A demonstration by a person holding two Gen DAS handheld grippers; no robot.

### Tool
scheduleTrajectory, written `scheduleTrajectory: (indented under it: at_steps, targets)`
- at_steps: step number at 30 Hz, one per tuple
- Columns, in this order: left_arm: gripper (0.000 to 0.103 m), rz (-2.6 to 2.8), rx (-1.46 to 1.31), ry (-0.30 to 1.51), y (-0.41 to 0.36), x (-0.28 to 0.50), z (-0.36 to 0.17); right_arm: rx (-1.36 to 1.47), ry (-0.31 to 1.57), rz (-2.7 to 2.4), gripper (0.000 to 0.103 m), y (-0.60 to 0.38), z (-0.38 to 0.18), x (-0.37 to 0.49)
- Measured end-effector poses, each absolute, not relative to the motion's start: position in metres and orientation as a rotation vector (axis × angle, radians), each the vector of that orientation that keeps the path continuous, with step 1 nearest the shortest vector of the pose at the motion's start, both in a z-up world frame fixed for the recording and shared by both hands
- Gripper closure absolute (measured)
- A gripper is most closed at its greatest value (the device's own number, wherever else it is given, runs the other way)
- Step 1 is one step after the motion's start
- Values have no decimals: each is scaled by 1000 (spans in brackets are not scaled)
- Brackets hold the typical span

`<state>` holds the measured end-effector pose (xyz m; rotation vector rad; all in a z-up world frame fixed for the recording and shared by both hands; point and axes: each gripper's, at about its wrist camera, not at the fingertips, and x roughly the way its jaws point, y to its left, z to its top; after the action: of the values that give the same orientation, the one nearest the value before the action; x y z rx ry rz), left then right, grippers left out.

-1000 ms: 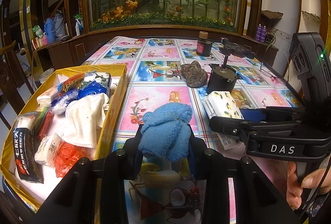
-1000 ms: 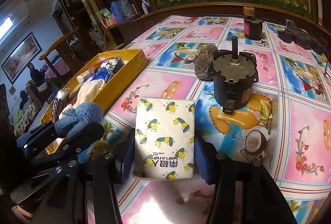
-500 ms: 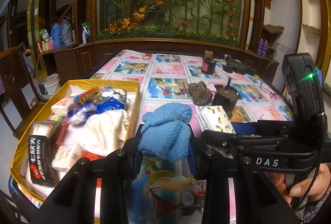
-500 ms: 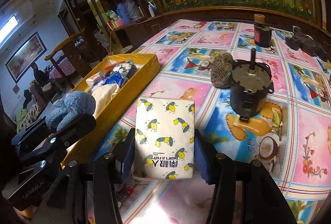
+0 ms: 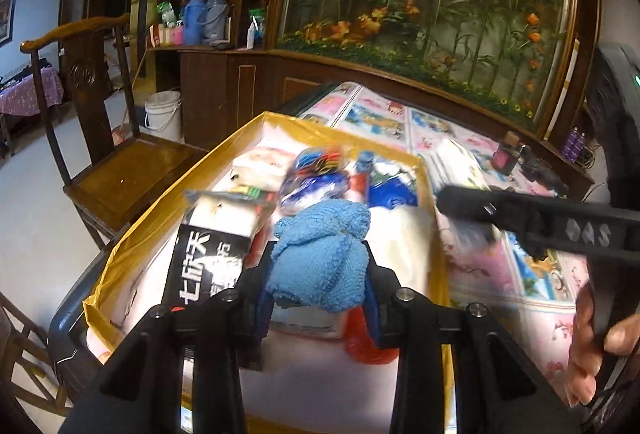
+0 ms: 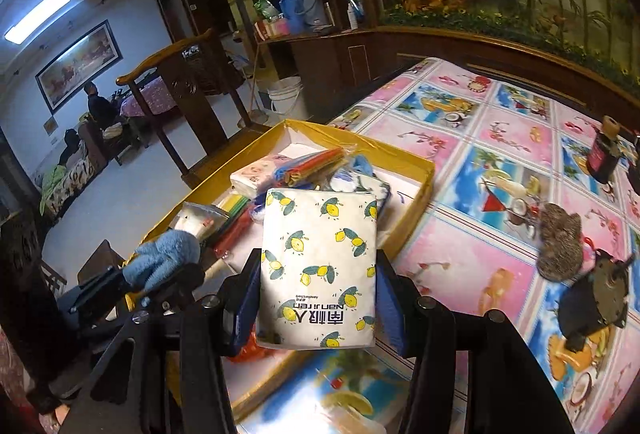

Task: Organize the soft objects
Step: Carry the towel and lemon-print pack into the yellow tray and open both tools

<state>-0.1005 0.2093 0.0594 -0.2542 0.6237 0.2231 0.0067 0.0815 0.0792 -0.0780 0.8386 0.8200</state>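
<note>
Both claws have swung over the packet-filled box (image 5: 132, 234): left claw (image 5: 318, 274) clamps the cloth (image 5: 320, 254), right claw (image 6: 318, 294) the tissues (image 6: 318, 270).

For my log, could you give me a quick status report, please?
Left gripper shut on blue cloth, over yellow box. Right gripper shut on tissue pack, near box edge. Nothing blocking.

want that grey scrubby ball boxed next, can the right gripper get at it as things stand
Probably not yet. The right gripper is shut on the lemon-print tissue pack, so it has no free jaws. The grey scrubby ball lies uncovered on the table beside a dark motor.
</note>
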Motion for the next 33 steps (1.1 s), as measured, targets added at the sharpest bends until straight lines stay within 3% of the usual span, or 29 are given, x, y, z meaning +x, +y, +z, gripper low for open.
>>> scheduleTrajectory:
  at_steps: [7,10,13,17,21,29,33]
  targets:
    - [63,213,-251,668,215,-92,45,-95,906,803,45,139,58,44]
    - [52,220,-247,683,217,-85,43,-102,925,792,42,152,50,56]
    - [40,213,-254,687,217,-84,42,-106,918,802,25,156,49,61]
    - [15,227,-227,665,214,-87,46,-88,841,826,24,144,66,52]
    - [4,252,-172,655,207,-90,59,-48,725,803,11,111,90,34]
    - [0,403,-10,769,184,-85,79,-17,610,661,8,16,95,0]
    - [0,393,0,695,183,-98,95,-21,603,627,8,-18,85,-19]
